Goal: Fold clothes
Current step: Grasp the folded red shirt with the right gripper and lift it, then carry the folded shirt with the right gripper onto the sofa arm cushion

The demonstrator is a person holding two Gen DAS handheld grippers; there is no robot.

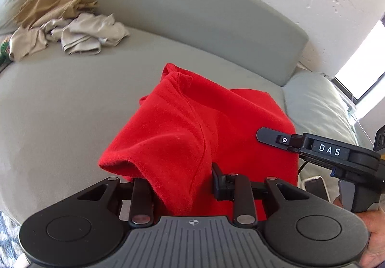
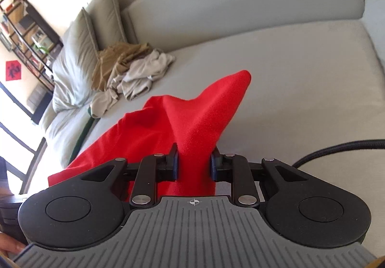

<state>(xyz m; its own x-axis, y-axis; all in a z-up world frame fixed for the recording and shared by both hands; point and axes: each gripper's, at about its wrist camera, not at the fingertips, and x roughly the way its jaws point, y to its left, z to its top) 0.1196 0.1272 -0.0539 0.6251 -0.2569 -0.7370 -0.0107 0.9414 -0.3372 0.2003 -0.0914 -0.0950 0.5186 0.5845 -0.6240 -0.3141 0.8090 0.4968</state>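
Note:
A red garment [image 1: 182, 128] is held up over the grey sofa seat [image 1: 60, 104]. My left gripper [image 1: 180, 183] is shut on its near edge, the cloth bunched between the fingers. In the right wrist view my right gripper [image 2: 194, 164] is shut on another part of the red garment [image 2: 192, 123], which rises in a peak above the jaws and drapes down to the left. The right gripper [image 1: 264, 135] also shows in the left wrist view at the right, against the cloth.
A pile of tan and beige clothes [image 1: 60, 27] lies at the sofa's far left, also seen in the right wrist view [image 2: 130, 70]. Cushions [image 2: 79, 56] lean behind it. A pale cushion [image 1: 317, 109] sits at the right. A black cable [image 2: 336, 147] crosses the seat.

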